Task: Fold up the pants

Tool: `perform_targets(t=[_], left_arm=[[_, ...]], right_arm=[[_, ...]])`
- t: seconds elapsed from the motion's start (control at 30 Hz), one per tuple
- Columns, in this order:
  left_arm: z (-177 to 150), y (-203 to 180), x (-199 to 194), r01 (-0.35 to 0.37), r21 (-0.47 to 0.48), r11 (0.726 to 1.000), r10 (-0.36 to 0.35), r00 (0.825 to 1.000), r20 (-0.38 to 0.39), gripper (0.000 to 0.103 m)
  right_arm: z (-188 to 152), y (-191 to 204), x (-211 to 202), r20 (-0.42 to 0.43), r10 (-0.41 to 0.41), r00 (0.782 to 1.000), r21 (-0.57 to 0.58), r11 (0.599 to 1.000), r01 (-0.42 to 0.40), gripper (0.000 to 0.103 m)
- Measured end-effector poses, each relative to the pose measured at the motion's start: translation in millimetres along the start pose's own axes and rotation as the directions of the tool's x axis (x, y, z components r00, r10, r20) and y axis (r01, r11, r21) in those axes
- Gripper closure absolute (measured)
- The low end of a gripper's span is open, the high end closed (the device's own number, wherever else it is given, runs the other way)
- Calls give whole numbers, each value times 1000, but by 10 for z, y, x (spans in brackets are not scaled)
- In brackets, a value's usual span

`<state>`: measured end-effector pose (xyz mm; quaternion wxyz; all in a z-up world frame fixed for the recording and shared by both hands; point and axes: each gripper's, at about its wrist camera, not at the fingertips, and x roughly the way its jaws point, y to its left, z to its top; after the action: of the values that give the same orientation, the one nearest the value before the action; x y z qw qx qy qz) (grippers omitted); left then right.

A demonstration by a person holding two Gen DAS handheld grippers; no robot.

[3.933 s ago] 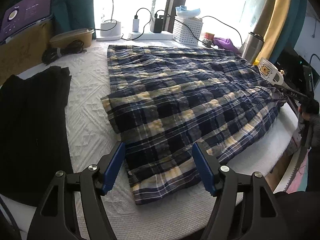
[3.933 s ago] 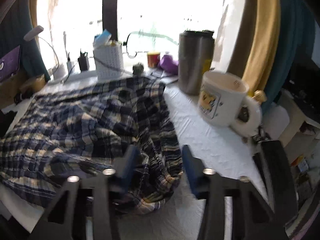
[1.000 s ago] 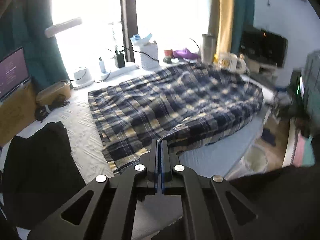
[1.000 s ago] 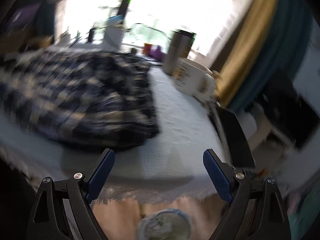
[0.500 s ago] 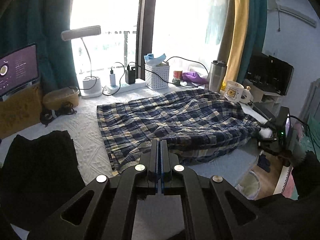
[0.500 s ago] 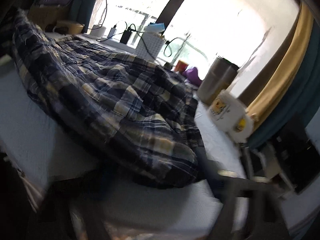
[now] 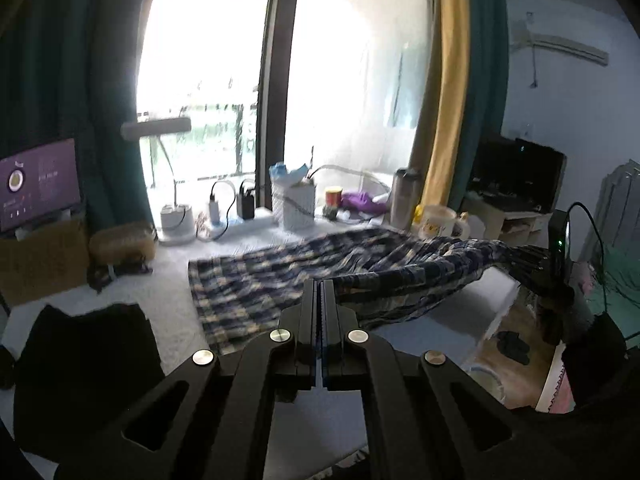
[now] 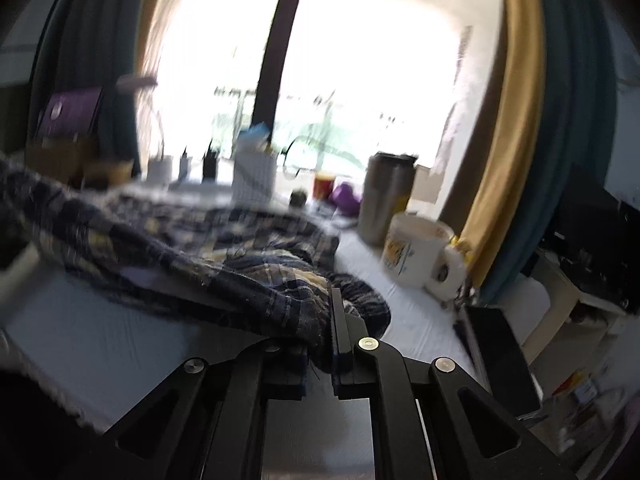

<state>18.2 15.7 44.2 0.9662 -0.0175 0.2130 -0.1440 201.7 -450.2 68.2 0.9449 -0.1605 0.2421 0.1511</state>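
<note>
The blue and yellow plaid pants (image 7: 288, 276) lie on the white table, with their right end lifted off it. My right gripper (image 8: 326, 312) is shut on that end of the pants (image 8: 280, 292), and the cloth drapes over its left finger. The right gripper also shows at the right of the left wrist view, holding the raised cloth (image 7: 516, 256). My left gripper (image 7: 320, 292) is shut and empty, held above the table's front, short of the pants' near edge.
A black garment (image 7: 84, 356) lies at the front left. A white mug (image 8: 420, 256), a steel tumbler (image 8: 386, 196), a white basket (image 7: 298, 208), a desk lamp (image 7: 174, 220), chargers and a cardboard box (image 7: 44, 260) line the back and right. The table edge (image 7: 480, 320) drops to the floor on the right.
My right gripper has closed on the right end of the plaid pants and lifted it. My left gripper has stayed shut and has risen, tilting up away from the table.
</note>
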Motion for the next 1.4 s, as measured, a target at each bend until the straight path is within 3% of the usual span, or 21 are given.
perform_targets(t=[0.3,0.57,0.67,0.73,0.83,0.9,0.93,0.97,1.17,1.27,1.4], left_arm=[[299,-173,-226,15,58,998,-21,995,96,103],[591,-244,-327,6,126,992,-28,983,180,103],[491,-193,-4,84,127,988,-89,995,41,103],[310,-200,253,132,108,985,-125,990,-67,103],[-49,-270,659,236,15,972,-228,952,-204,101],[-236,-373,864,263,12,965,-252,935,-249,79],[-330,-429,1001,293,-1,956,-283,922,-266,57],[-390,-480,1118,322,-22,946,-315,907,-280,41],[-581,-921,1550,436,-30,900,-419,842,-341,35],[-591,-1133,1692,475,-28,879,-455,821,-346,21],[-582,-1408,1796,516,-17,857,-484,792,-373,21]], right_arm=[[462,-254,-186,107,-40,993,125,992,26,98],[705,-402,-242,159,-58,986,155,987,33,98],[756,-371,-190,153,-55,987,140,990,34,98],[738,-339,-107,130,-58,990,131,991,41,98],[687,-311,21,82,-51,995,130,991,40,98],[674,-275,85,57,-41,998,128,991,33,98],[684,-251,107,51,-34,998,124,992,28,98],[703,-230,112,50,-28,998,119,993,22,98],[927,-173,305,13,20,1000,52,998,-21,98],[1108,-144,471,-2,58,998,5,998,-58,98],[1387,-129,840,-36,116,993,-2,993,-116,98]])
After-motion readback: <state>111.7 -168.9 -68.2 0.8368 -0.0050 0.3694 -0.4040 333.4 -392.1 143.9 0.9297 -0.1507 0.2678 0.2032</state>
